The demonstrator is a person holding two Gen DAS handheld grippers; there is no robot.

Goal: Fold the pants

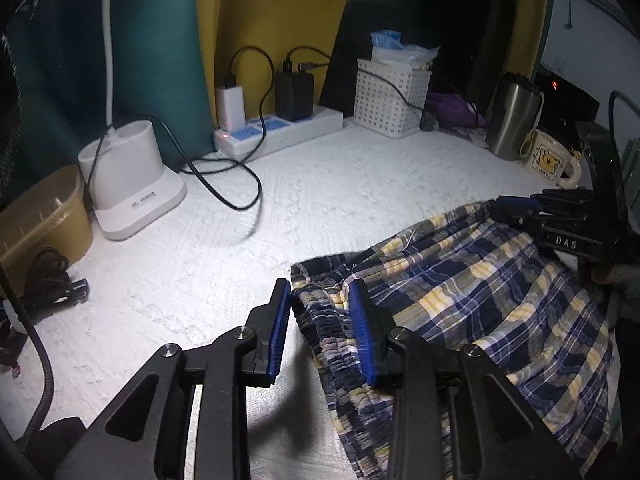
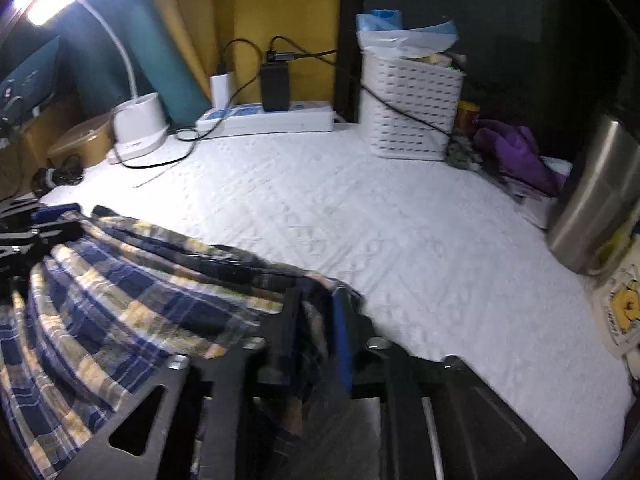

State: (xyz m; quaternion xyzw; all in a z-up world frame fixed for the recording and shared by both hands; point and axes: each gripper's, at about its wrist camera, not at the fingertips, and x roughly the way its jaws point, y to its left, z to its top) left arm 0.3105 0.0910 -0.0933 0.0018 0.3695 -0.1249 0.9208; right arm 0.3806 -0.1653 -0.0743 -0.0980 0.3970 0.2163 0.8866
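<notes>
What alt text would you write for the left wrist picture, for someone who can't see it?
Left tongs sit open around the bunched waistband of plaid pants lying on a white cloth-covered table. The right tongs reach the pants' far edge, and a lamp base, power strip and white basket line the back.

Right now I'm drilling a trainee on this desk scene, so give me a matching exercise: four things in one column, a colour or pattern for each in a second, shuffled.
Things:
1. pants
2. basket
3. tumbler
4. gripper pads

Looks:
A. silver metal
B. blue
C. navy and yellow plaid
D. white lattice

Pairs: 1-C, 2-D, 3-A, 4-B
</notes>
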